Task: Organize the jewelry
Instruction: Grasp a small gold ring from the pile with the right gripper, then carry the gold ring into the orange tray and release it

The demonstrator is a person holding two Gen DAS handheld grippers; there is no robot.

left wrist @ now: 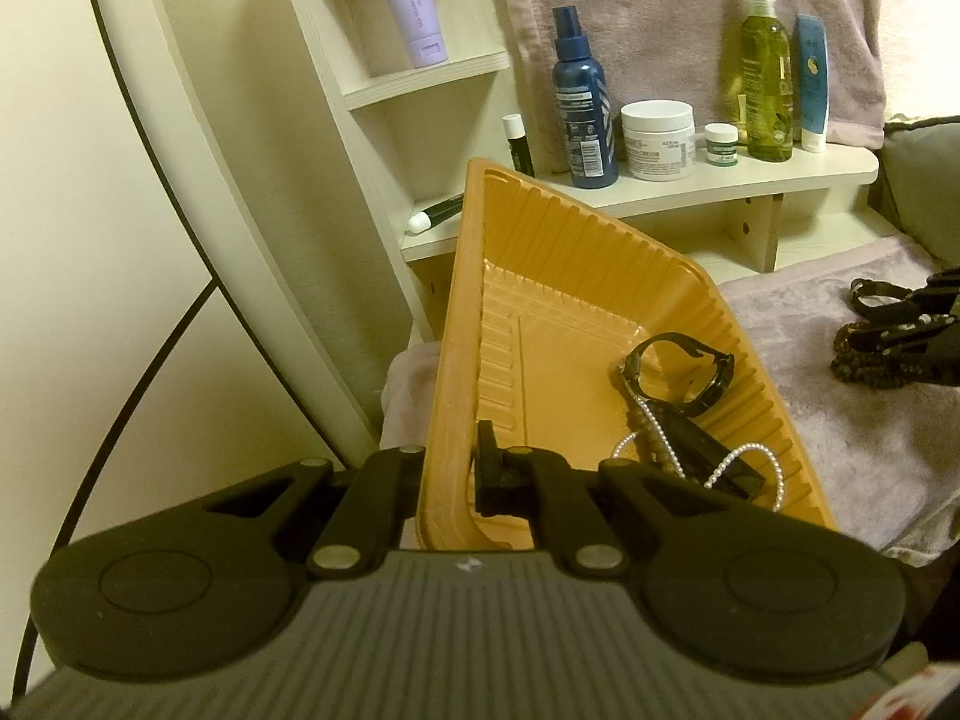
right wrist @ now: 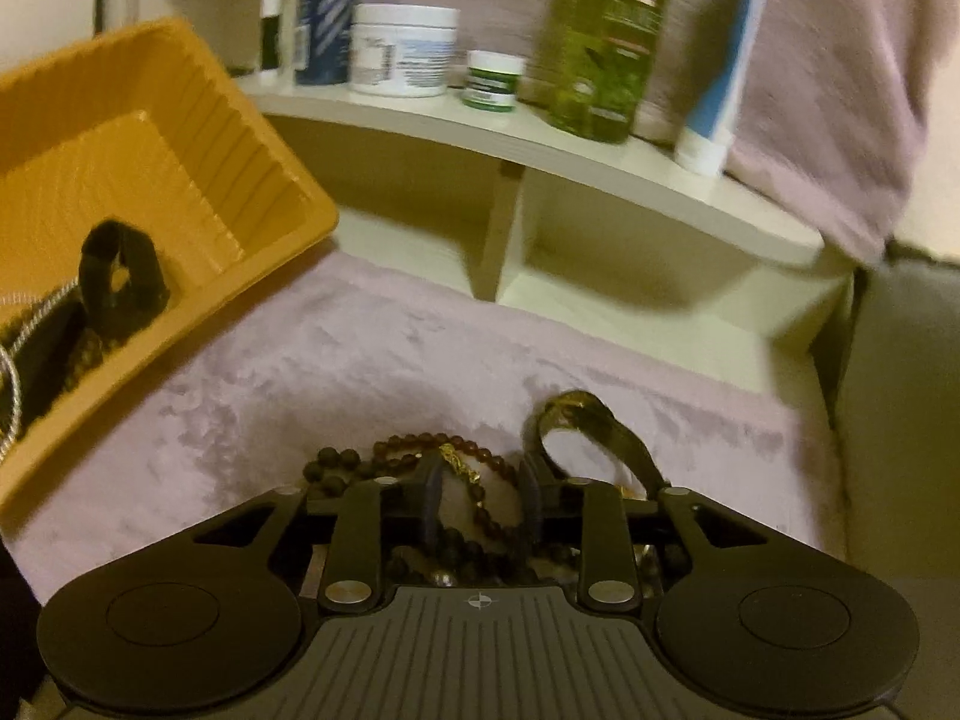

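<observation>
My left gripper (left wrist: 453,468) is shut on the near rim of an orange plastic tray (left wrist: 462,300), which tilts up off the pink cloth. In the tray lie a black watch (left wrist: 723,375), a pearl necklace (left wrist: 744,450) and a dark bead strand. The right wrist view shows the same tray (right wrist: 324,222) at the left. My right gripper (right wrist: 480,498) stands open low over a heap of dark bead bracelets (right wrist: 414,441); one strand with a gold charm (right wrist: 456,459) runs between its fingers without being pinched. A gold watch on a dark strap (right wrist: 588,414) lies just right of the heap.
A pale wooden shelf (left wrist: 780,171) behind carries a blue spray bottle (left wrist: 585,102), a white jar (left wrist: 657,141), a small jar, a green bottle (left wrist: 765,78) and a blue tube. A pink fluffy cloth (right wrist: 360,354) covers the surface. A round mirror's frame (left wrist: 198,192) stands at left.
</observation>
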